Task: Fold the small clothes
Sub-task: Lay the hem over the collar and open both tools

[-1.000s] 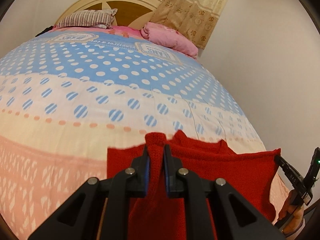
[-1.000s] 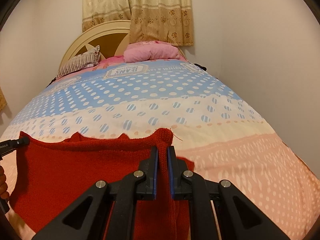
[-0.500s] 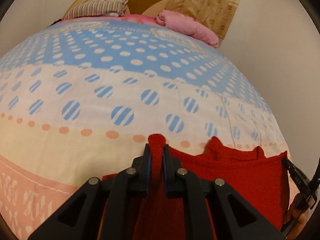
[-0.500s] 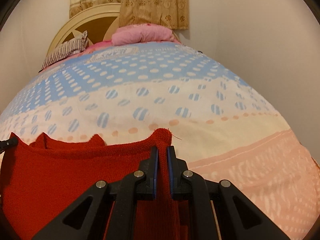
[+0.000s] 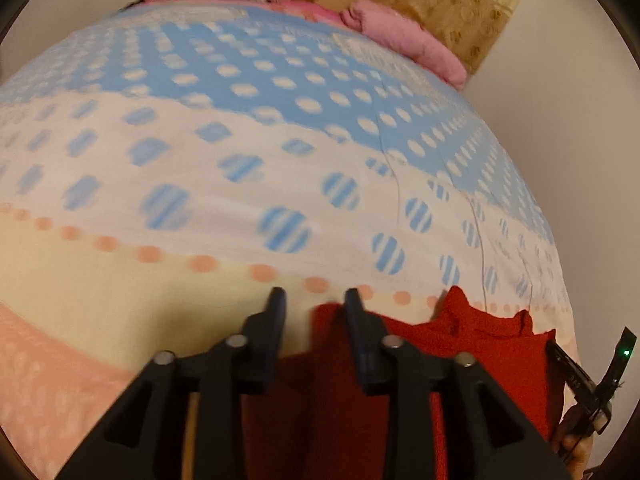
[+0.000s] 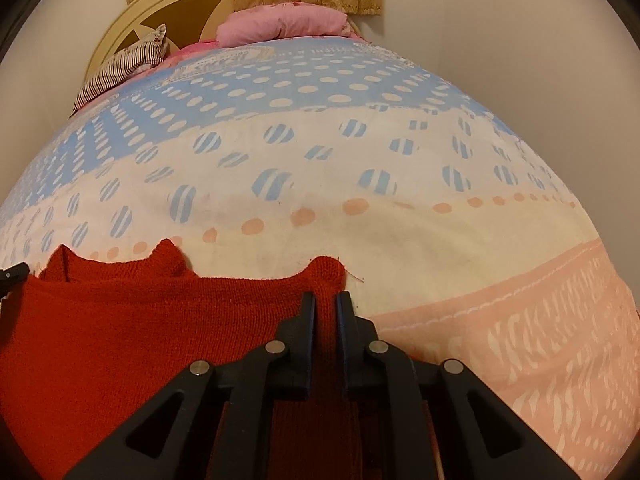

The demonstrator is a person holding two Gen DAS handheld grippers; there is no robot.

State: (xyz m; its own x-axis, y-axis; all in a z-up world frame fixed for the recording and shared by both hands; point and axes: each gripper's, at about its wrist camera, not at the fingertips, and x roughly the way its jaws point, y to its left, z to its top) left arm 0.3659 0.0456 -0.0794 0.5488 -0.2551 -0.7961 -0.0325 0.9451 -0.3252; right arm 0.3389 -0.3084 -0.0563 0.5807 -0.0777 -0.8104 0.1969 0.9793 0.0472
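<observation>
My left tongs (image 5: 314,300) are opening. A corner of the red knitted garment (image 5: 472,344) stands between the jaws, against the right one and clear of the left. My right tongs (image 6: 325,300) are narrow, parting slightly, with the pads pressed on the garment's other upper corner. The garment lies spread on the dotted bed cover (image 6: 360,168), at the near end of the bed, well apart from the pink pillow (image 6: 280,24).
</observation>
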